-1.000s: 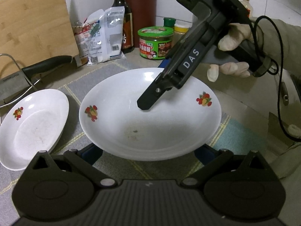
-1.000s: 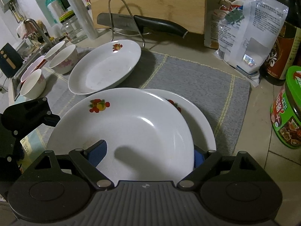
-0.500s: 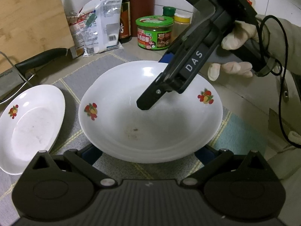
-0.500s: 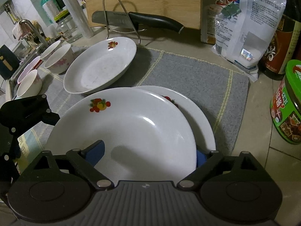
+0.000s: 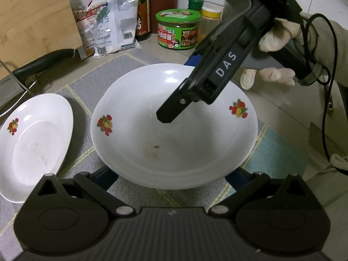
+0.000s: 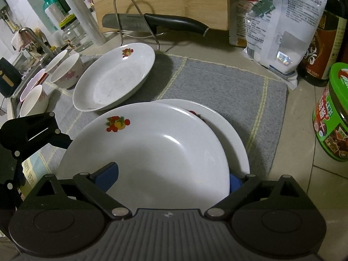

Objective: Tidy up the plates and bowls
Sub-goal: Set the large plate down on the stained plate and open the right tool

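A white deep plate with fruit prints (image 5: pixel 174 130) (image 6: pixel 148 152) sits tilted on a second like plate (image 6: pixel 230 130) on the grey mat. My right gripper (image 6: pixel 171 174) has one blue finger (image 6: pixel 106 176) inside the top plate and the other under its rim, shut on it; it shows in the left wrist view (image 5: pixel 169 113). My left gripper (image 5: pixel 171 178) is wide open, its blue fingers (image 5: pixel 106 177) astride the plate's near rim. A third plate (image 5: pixel 32 145) (image 6: pixel 115 76) lies to the left.
Several small bowls (image 6: pixel 65 69) stand by the sink edge at left. A knife (image 6: pixel 163 21) rests on a wire rack before a wooden board (image 6: pixel 161 2). A salt bag (image 6: pixel 280 34), sauce bottle (image 6: pixel 326 39) and green tin (image 5: pixel 178 29) (image 6: pixel 332 113) stand at the back.
Both views have shifted slightly closer to the stacked plates. The right gripper stays clamped on the top plate's rim; the left gripper stays open around it.
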The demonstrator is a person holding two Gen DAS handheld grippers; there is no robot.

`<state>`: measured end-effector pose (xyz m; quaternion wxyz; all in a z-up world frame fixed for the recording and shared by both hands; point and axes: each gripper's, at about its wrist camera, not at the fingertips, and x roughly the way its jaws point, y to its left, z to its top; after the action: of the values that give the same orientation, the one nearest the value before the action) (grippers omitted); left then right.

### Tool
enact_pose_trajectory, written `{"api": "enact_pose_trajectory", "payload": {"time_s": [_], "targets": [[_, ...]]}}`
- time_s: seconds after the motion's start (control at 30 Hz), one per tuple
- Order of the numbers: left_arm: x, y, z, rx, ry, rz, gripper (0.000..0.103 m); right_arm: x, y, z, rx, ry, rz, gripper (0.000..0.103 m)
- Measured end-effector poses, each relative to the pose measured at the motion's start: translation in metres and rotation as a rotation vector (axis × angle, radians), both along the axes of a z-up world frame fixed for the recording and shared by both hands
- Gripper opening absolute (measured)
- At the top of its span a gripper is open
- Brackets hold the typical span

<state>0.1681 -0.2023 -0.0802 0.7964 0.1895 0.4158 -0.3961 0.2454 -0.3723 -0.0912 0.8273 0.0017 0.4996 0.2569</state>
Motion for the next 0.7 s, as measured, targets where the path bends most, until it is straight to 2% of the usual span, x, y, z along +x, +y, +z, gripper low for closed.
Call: {"api": "enact_pose_trajectory", "payload": {"time_s": [0.7], "targets": [[0.005, 0.001, -0.002, 0.014, 0.013, -0.03, 0.102, -0.007, -0.012, 0.01, 0.015, -0.005, -0.046, 0.103]]}}
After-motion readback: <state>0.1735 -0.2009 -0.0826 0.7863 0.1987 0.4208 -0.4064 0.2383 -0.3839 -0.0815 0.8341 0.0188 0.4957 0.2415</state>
